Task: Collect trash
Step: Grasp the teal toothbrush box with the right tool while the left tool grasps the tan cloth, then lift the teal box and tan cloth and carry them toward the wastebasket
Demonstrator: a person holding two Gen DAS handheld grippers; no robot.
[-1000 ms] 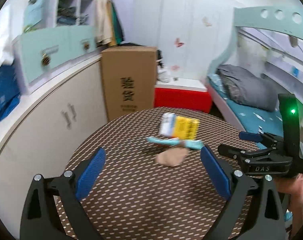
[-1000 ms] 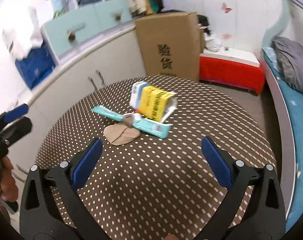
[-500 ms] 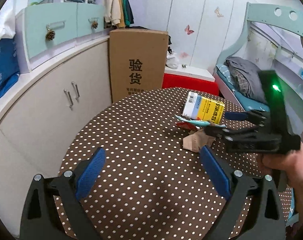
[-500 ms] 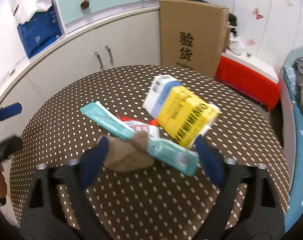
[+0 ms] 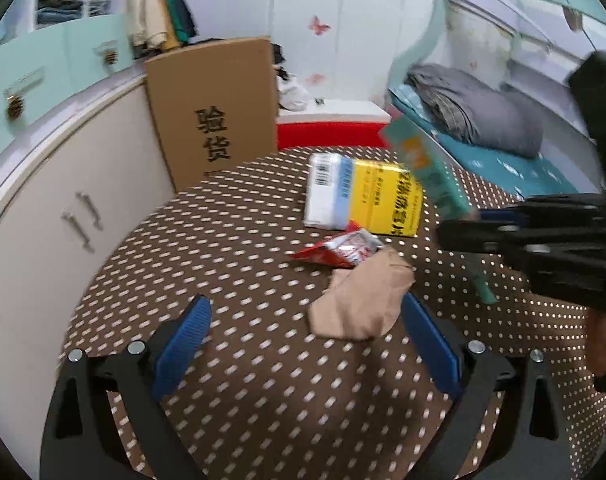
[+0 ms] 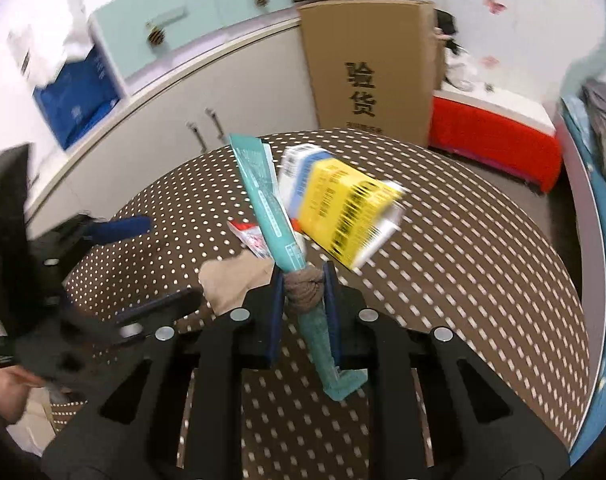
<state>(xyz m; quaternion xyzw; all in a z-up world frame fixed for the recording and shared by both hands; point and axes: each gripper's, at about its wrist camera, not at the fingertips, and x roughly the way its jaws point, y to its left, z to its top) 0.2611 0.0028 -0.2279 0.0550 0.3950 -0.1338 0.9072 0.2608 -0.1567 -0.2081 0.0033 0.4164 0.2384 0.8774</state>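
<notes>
Round brown dotted tabletop (image 5: 231,240): yellow-and-white box (image 5: 363,200), red wrapper (image 5: 335,250), tan crumpled cloth (image 5: 363,300) lying close together.

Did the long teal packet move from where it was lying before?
Yes. The teal packet has tipped up off the dotted table, one end pinched in the right claw, which has just closed.

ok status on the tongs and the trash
Right tongs just closed, shut on teal wrapper with a bit of the tan sock. Left tongs open, near the sock. Red wrapper and yellow box on table.
</notes>
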